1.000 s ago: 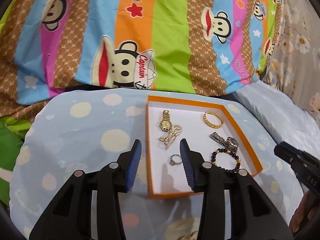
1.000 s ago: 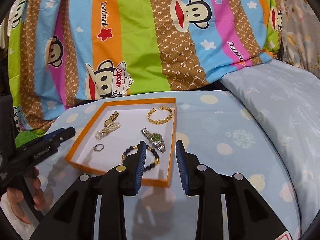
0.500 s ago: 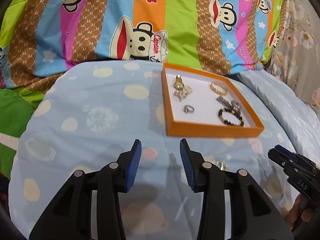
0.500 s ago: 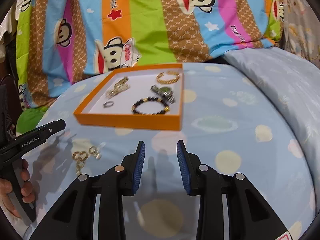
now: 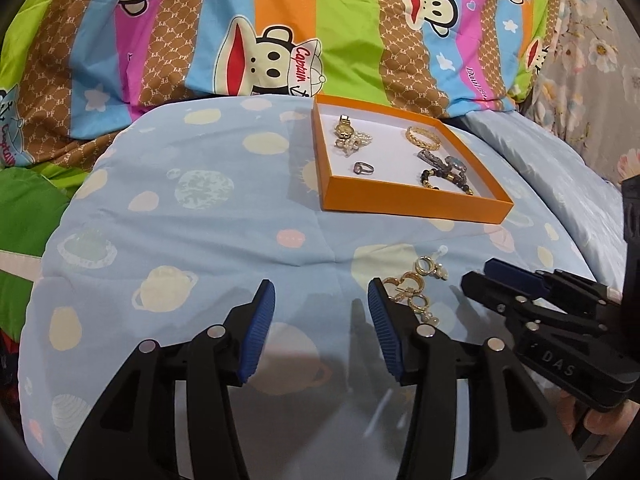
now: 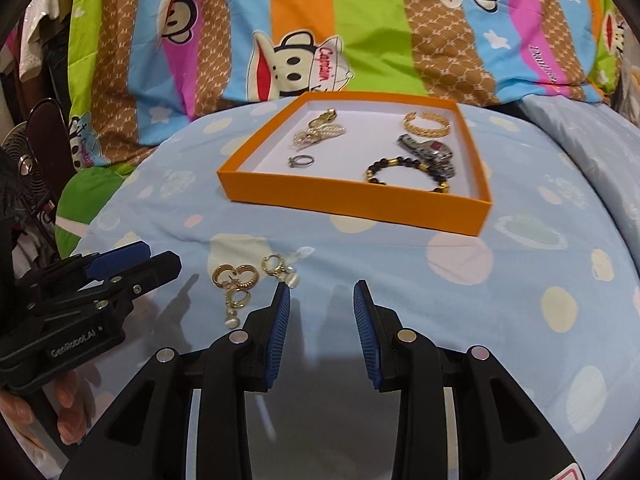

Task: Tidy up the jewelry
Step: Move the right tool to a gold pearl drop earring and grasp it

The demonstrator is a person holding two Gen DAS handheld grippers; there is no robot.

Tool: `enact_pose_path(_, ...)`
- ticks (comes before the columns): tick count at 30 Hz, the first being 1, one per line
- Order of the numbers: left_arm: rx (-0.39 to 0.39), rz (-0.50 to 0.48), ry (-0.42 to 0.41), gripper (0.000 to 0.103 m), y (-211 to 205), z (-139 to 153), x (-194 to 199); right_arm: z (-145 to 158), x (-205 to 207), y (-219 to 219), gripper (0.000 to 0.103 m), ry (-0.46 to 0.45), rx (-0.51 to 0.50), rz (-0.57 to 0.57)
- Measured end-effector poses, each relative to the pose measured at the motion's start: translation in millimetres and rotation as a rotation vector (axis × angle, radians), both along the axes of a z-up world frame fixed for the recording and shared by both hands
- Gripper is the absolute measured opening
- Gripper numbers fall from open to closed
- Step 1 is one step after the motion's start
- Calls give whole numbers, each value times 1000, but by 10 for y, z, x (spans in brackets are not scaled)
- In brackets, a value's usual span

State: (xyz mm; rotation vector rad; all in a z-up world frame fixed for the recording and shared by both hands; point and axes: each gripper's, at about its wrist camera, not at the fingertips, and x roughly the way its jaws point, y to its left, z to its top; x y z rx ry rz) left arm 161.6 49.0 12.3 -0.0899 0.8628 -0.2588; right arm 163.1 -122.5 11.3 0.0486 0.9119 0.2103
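The left gripper (image 5: 321,300) is held low and level, jaws spread wide with nothing between the blue pads (image 5: 258,332). The right gripper (image 6: 322,300) sits just beside it at the same height, jaws likewise parted and empty. Bare fingers (image 6: 70,408) of the left hand wrap its handle.

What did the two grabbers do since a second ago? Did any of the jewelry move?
Both pulled back from the orange box: the left gripper and right gripper now hang open and empty above the gold earrings on the blue bedding. Nothing was grabbed. The jewelry in the box lies as before.
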Motion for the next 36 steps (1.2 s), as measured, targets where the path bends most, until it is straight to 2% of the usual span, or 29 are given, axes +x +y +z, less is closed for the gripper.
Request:
enact_pose_path(7,-18,5,25,47,31,-31,35,-45,190,192,33,18,-21,38)
enact_pose_path(11,-14,-8,26,47,1,-31,30,-65,250,318,33,21,-69,58)
enact_pose_path(13,-14,-14,30,47,-7,-34,33,-64,233,319,25,18,-80,58)
enact_pose_path(14,-15,-17,32,47,-10,-37,29,-65,225,303,19,20,-76,57)
enact_pose_path(15,-15,-22,36,47,-17,-41,29,-61,212,281,19,20,-67,55)
enact_pose_path(26,-10,-106,48,49,-166,-50,-27,5,-67,-173,19,-5,22,-64)
enact_pose_path(36,-30,-215,50,49,-525,-36,-158,-2,-149,-298,19,-3,50,-101)
